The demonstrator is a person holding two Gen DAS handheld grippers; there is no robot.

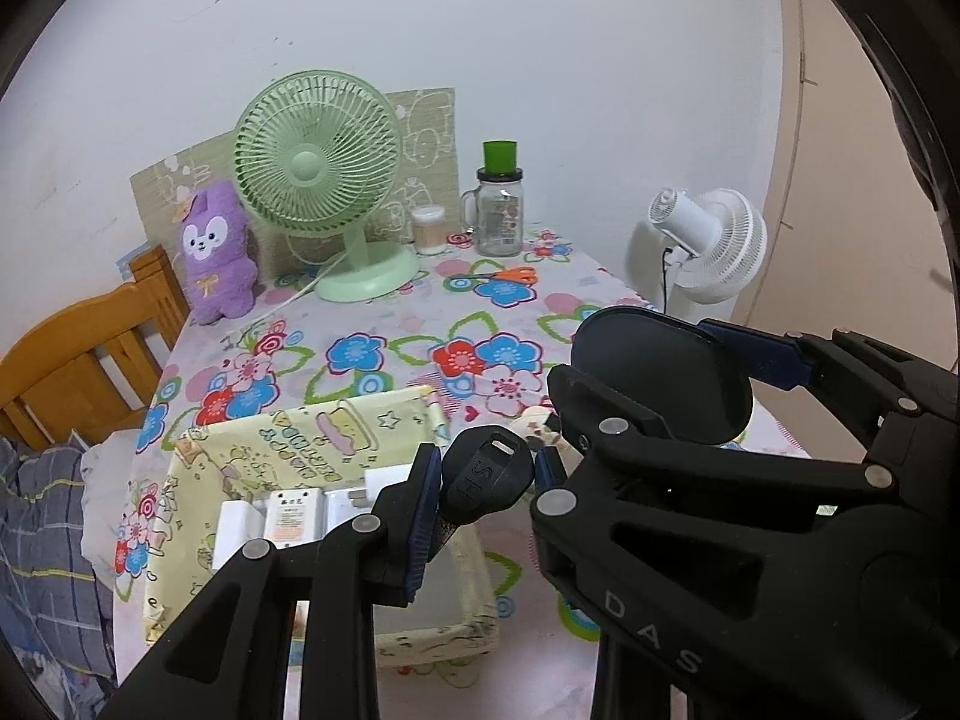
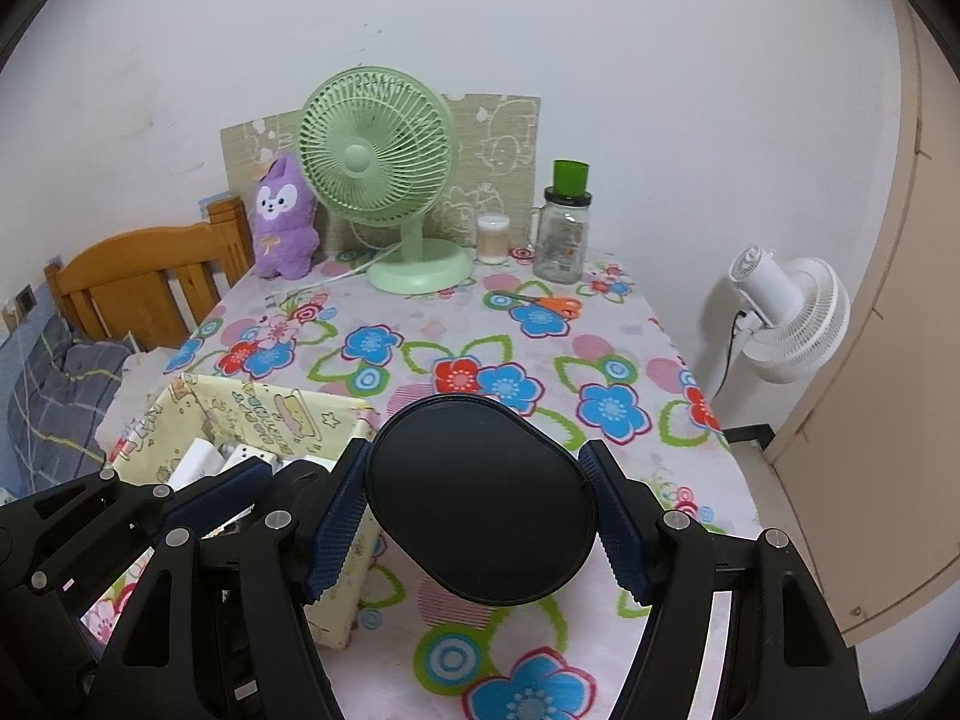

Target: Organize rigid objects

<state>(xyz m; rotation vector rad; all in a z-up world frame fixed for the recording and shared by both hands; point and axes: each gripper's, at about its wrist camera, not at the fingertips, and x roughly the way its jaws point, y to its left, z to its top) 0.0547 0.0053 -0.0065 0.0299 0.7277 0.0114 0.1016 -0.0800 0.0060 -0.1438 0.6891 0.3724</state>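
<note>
You are mid-carry, both hands loaded and heading for the box (image 1: 300, 438) at the near left of the tabletop (image 1: 420, 324); that reads as the drop-off step of the tidying, not a pick-up.

Your left gripper (image 1: 483, 477) has its jaws drawn close together on a black key (image 1: 486, 474), clamped at the head, which hangs over the box's near right corner; your right gripper (image 2: 480, 504) has its jaws about half spread and pressed on both sides of a black case (image 2: 480, 498), held above the tabletop just right of the box.

The next move calls for bringing each load over the box's open mouth, lowering it inside and only then letting go; chargers (image 1: 288, 516) already lie in there, so aim for the free floor to their right.

The key has a rounded black head with a slot and raised letters; its blade is hidden below the jaws. The case is a smooth, dark, rounded oval, plain on the face you see; it looks hard, so the grip should hold.
</note>
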